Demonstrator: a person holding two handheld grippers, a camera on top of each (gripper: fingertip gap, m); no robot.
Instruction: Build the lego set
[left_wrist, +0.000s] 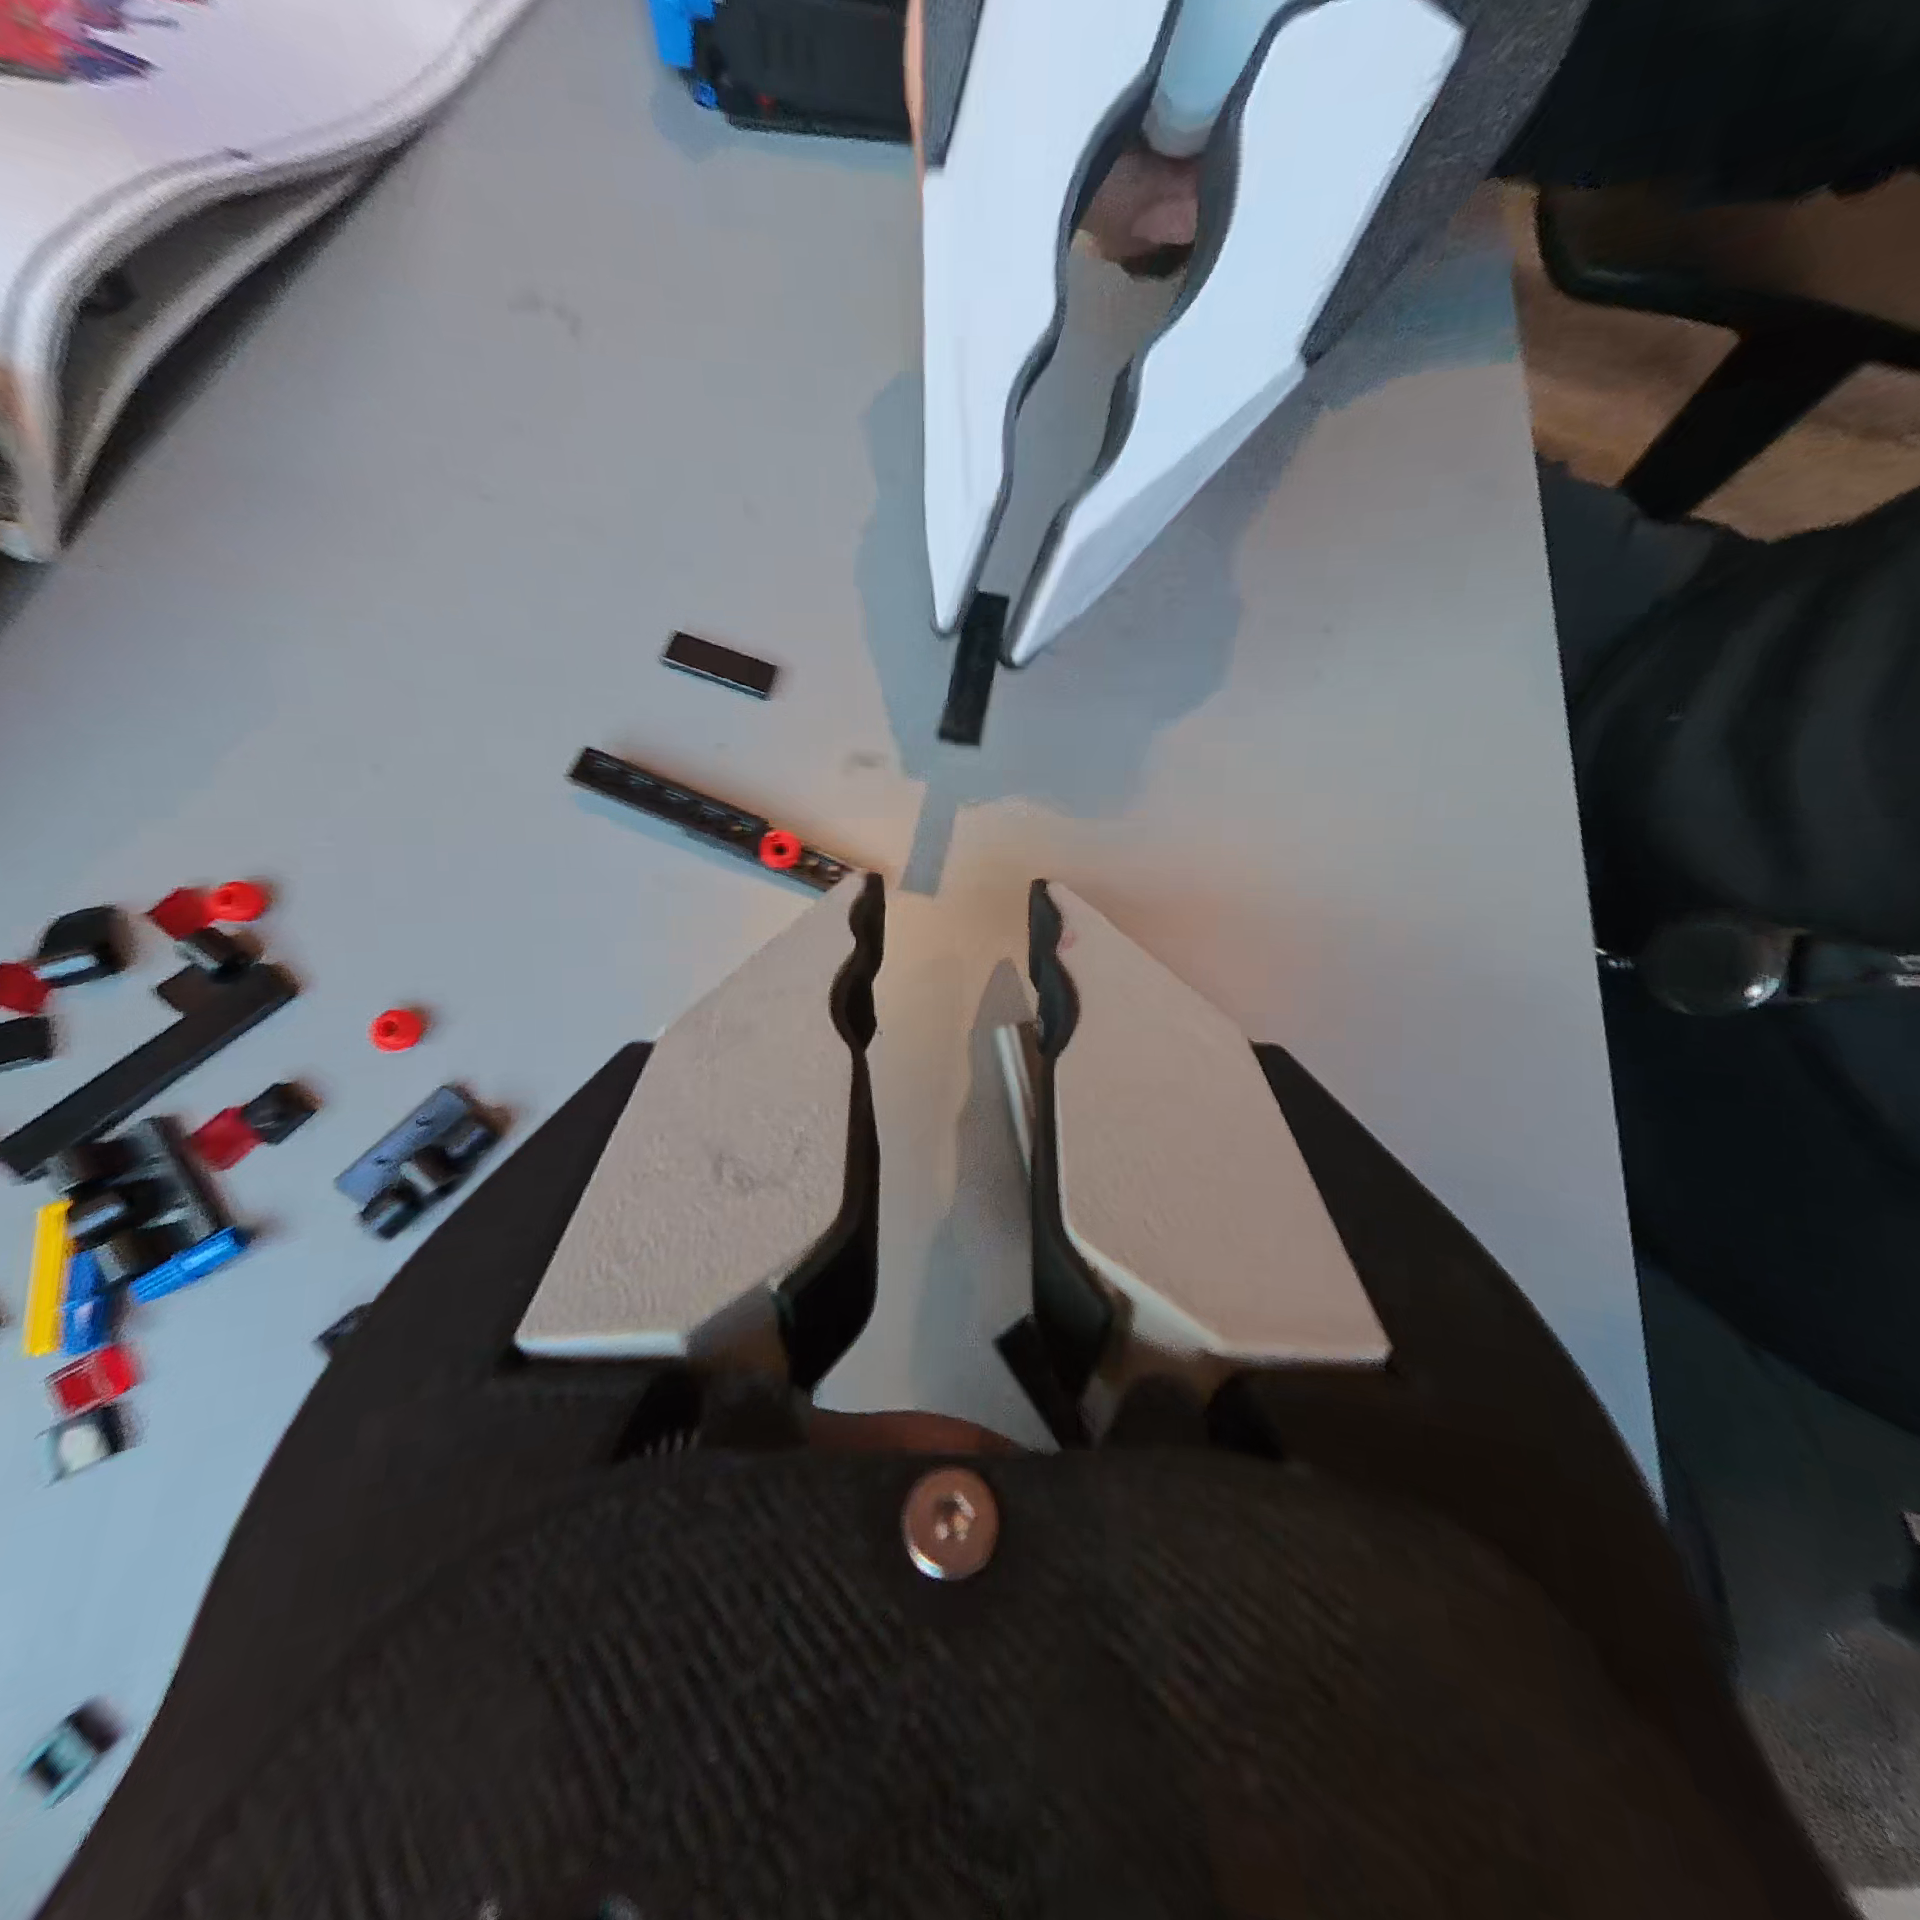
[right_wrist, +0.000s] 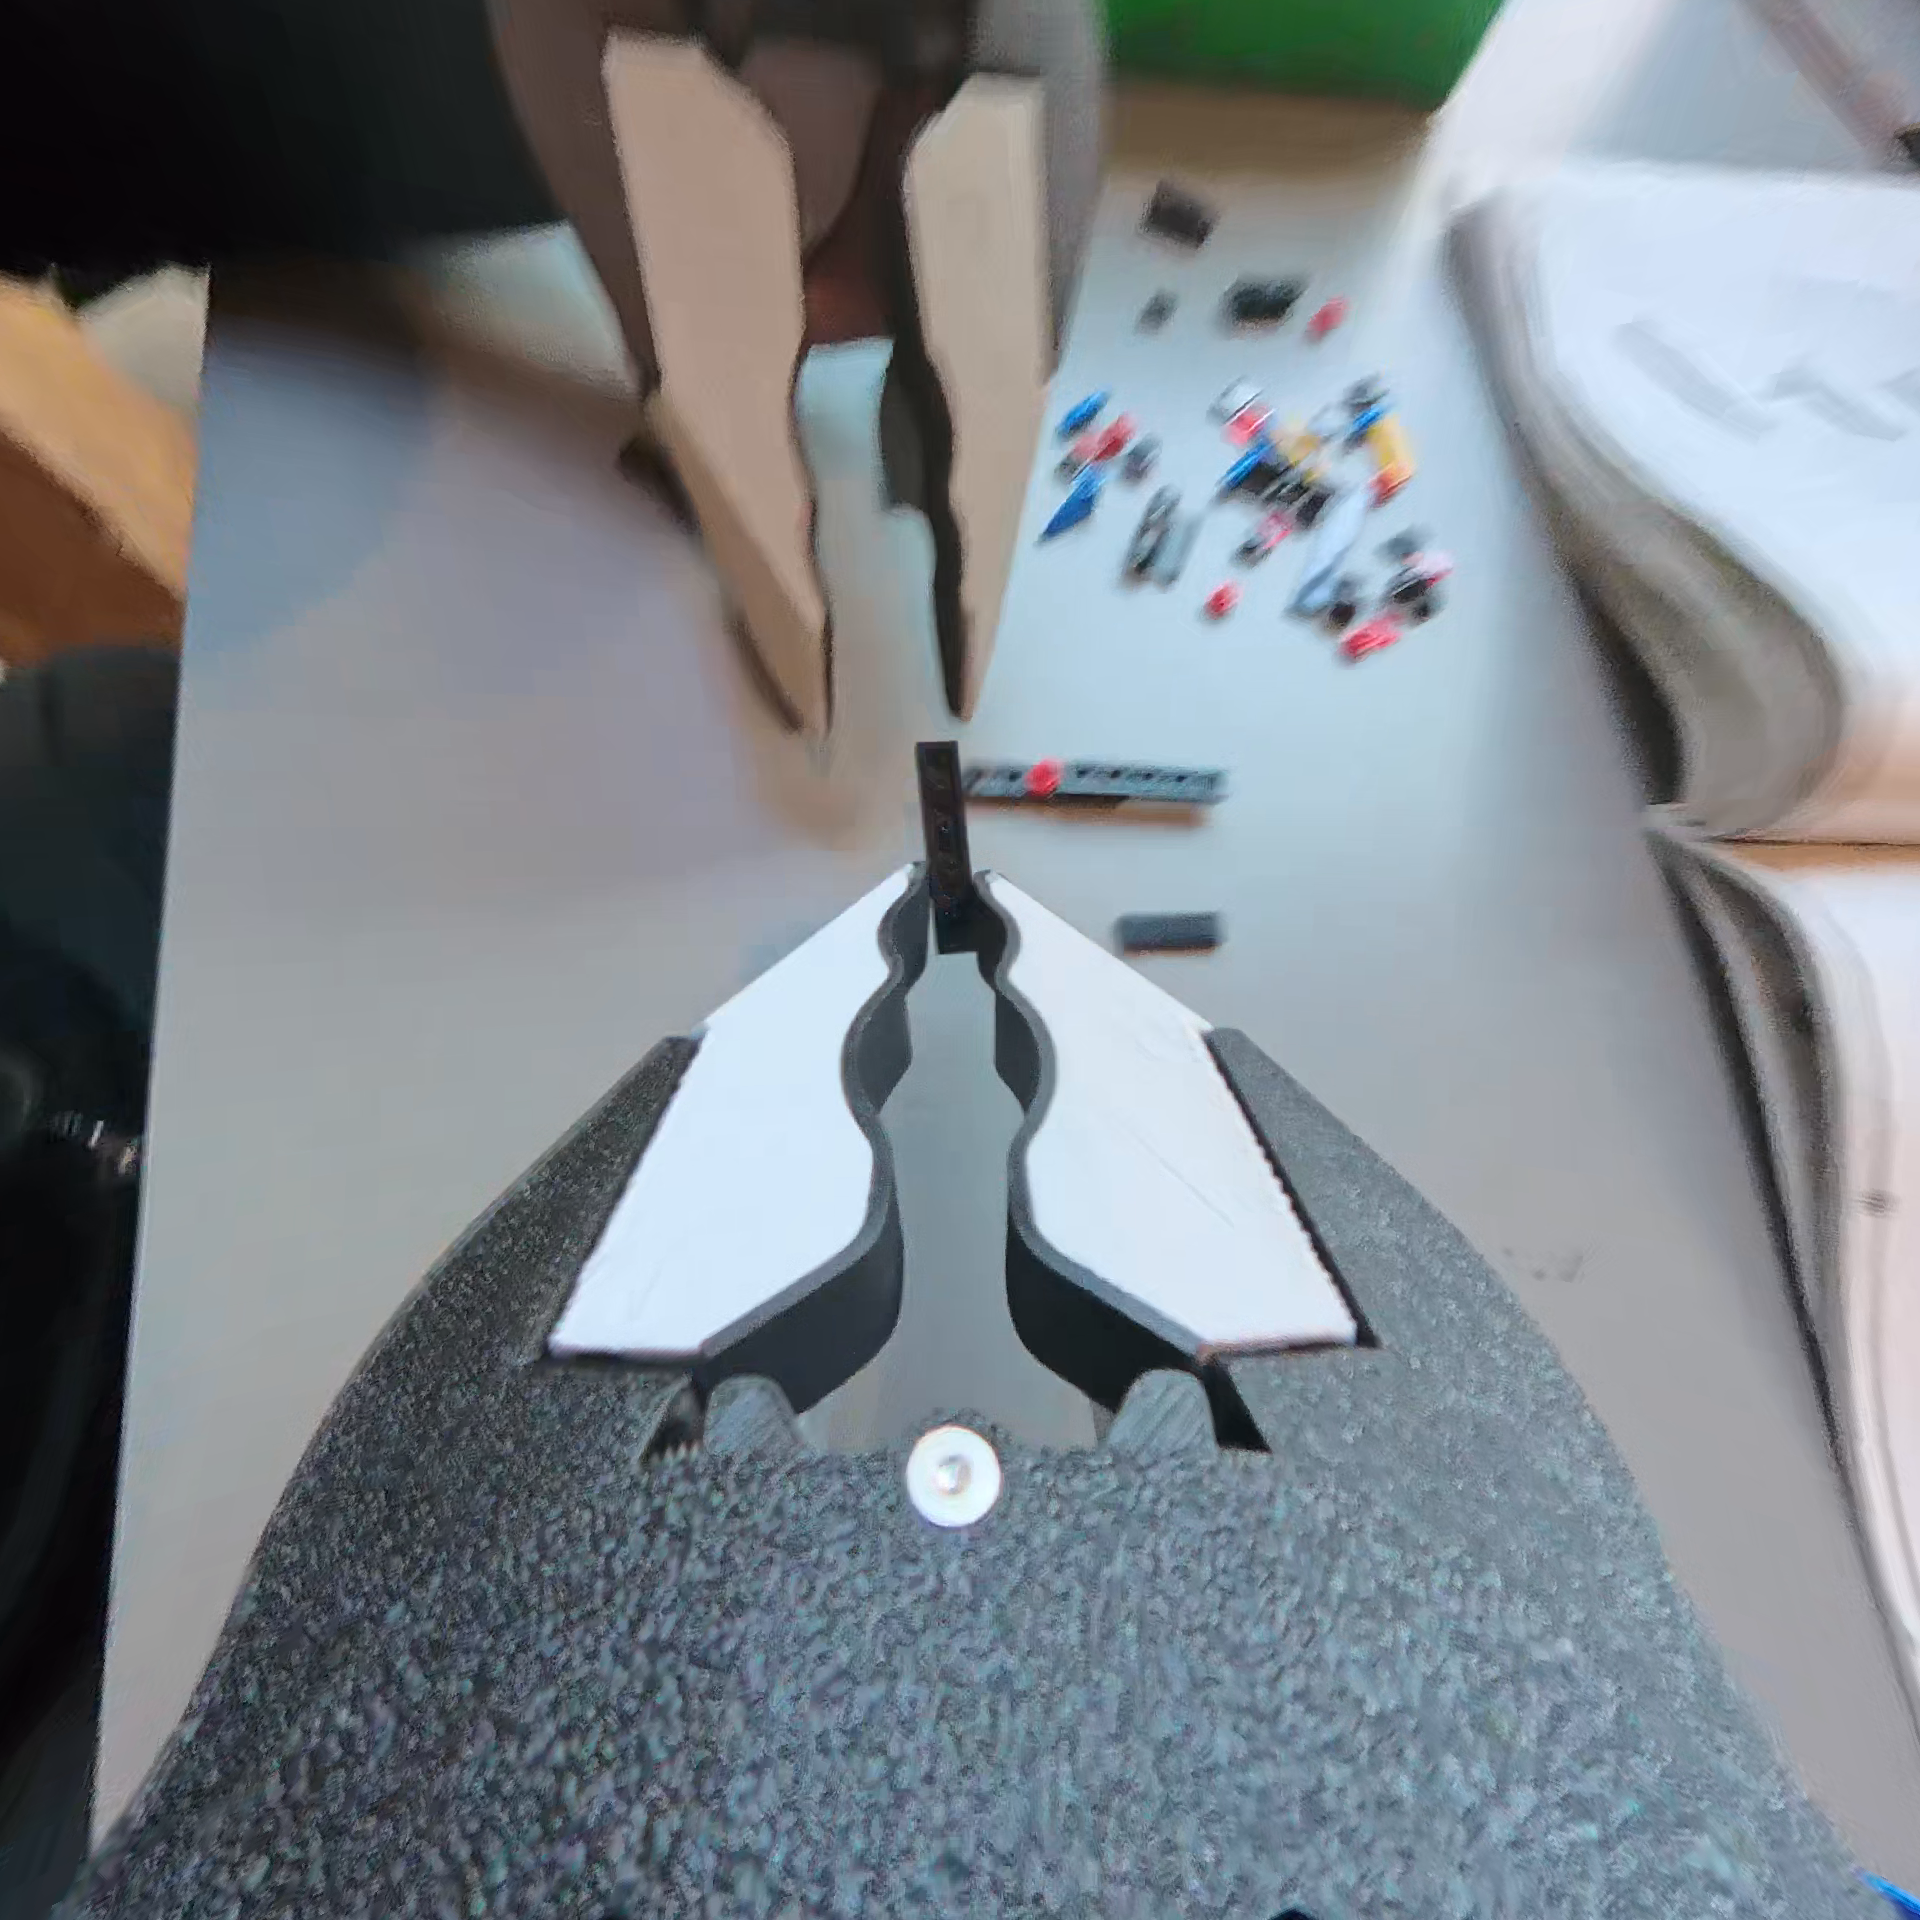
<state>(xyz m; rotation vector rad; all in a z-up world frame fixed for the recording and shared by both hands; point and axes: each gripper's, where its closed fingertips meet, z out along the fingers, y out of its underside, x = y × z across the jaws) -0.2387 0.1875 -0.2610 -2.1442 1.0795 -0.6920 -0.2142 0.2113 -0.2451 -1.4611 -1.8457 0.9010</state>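
My right gripper is shut on a small black lego strip that sticks out past its tips, held above the grey table. It shows from the front in the left wrist view with the strip hanging from its tips. My left gripper is open and empty, facing the right one; it shows in the right wrist view. A long black plate with a red round stud lies on the table just left of my left fingertips. A short black tile lies beyond it.
A heap of loose black, red, blue and yellow pieces lies at the left. An open instruction booklet lies at the far left. A black and blue assembly stands at the far edge. The table edge runs along the right. Tip to tip, the grippers are about 4 cm apart. About 5 cm separates my left fingertips from the long black plate. It is also in sight in the right wrist view. About 5 cm separates my right fingertips from the short black tile. It is also in sight in the right wrist view.
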